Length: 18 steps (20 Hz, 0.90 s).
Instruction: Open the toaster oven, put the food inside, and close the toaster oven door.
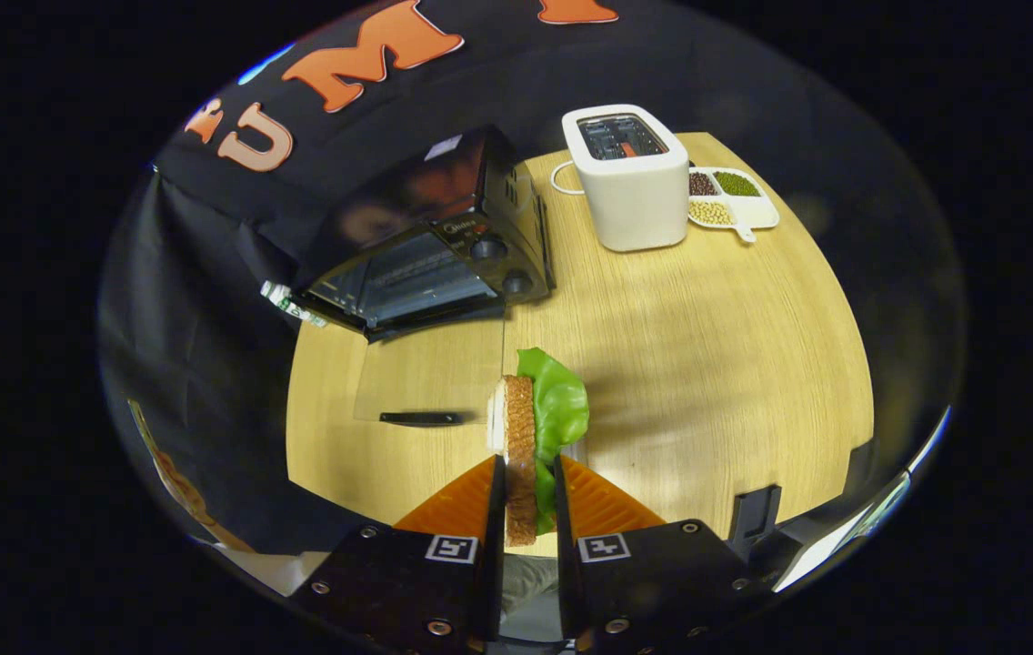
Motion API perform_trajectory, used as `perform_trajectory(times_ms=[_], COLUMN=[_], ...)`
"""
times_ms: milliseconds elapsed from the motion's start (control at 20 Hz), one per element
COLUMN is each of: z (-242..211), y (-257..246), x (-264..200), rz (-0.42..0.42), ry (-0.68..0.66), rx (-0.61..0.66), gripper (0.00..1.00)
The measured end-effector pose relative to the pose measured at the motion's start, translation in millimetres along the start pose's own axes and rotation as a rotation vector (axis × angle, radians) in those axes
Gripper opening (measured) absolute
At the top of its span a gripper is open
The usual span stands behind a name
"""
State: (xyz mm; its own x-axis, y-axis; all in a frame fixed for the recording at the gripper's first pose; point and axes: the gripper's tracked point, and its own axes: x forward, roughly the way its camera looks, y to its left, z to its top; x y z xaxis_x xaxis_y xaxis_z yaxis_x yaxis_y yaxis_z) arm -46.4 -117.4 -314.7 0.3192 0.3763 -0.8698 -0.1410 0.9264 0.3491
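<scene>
The gripper (530,496) is pinching a sandwich (530,437) between its two fingers, both pressing on the flat faces, one on the bread side and the other on the lettuce side. The sandwich is standing on edge in the grasp, its long axis running straight forward along the fingers, with the lettuce leaf poking out past the far end and pointing roughly toward the oven.

Beyond the fingers and off to their left, the toaster oven (430,246) is sitting on the wooden table (707,364) with its glass door (421,377) dropped flat toward the gripper, the dark handle (421,418) lying near the fingers' left side. So the opening step looks done, and the carrying step is the one in hand: the food is being held above the table, short of the oven mouth.

The next move seems to call for swinging the gripper leftward and forward over the lowered door, keeping the sandwich level enough to slide onto the rack inside, then easing the fingers apart. The door would want lifting afterwards.

Further ahead and to the right, a white toaster (630,182) and a small divided dish of beans (730,205) are standing well clear of the path.
</scene>
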Motion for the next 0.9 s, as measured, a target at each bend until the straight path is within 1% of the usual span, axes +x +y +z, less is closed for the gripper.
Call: perform_trajectory(times_ms=[150, 300, 450, 550, 700, 900], z=[8, 19, 29, 37, 51, 66], y=[29, 64, 98, 110, 127, 134], x=[-4, -2, 10, 17, 34, 57], rz=[0.052, 0.128, 0.213, 0.255, 0.325, 0.369], ry=[-0.058, -0.112, -0.157, -0.183, -0.239, -0.312], rx=[0.038, 0.056, 0.08, 0.108, 0.199, 0.269], gripper=[0.26, 0.26, 0.26, 0.26, 0.26, 0.26])
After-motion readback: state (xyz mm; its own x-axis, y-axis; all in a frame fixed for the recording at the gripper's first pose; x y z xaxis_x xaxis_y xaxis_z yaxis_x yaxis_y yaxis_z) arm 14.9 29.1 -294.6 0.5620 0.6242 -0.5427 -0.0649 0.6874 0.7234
